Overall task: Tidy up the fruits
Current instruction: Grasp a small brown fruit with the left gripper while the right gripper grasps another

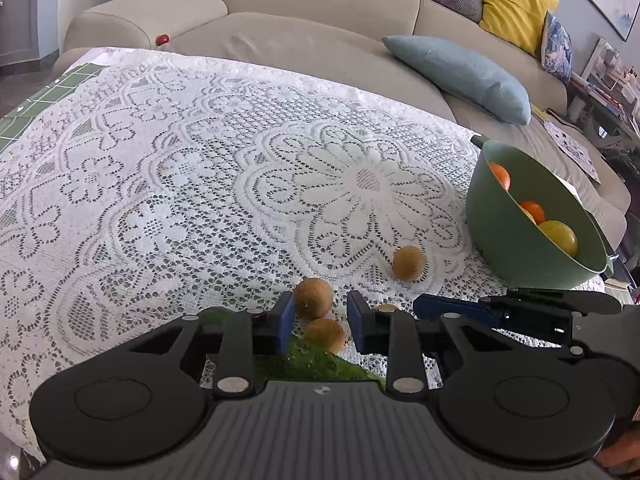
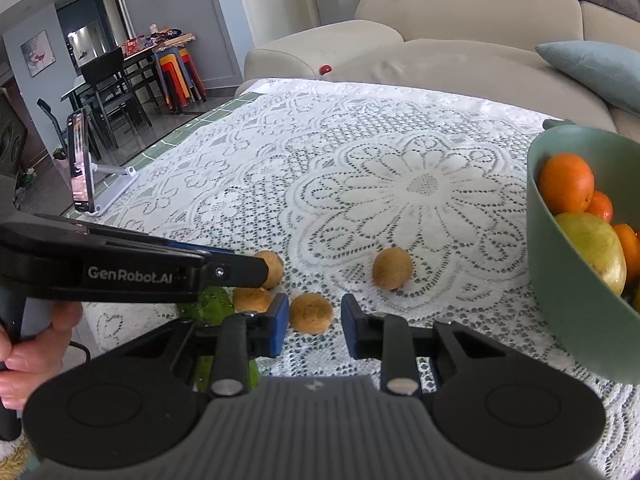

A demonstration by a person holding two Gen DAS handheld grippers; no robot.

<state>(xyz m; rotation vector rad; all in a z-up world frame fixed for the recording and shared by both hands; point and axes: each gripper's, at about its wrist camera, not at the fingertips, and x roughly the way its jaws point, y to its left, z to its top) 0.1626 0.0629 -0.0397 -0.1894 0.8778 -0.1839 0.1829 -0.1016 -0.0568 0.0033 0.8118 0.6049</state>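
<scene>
The left black two-finger gripper with blue pads [image 1: 321, 322] points steeply downward, its jaws drawn narrow with a gap between the pads, which press on nothing. The right black gripper with blue pads [image 2: 315, 322] tilts down likewise, jaws equally narrow and not pressing anything. In the right wrist view a bare hand [image 2: 30, 354] wraps the left gripper's grey handle, that tool reaching in from the left.

surface: table under white lace cloth [image 2: 400, 152]; on it: four round brown fruits [image 2: 392, 269]; green plastic bowl [image 2: 568, 300]; phone stand [image 2: 116, 184]
</scene>
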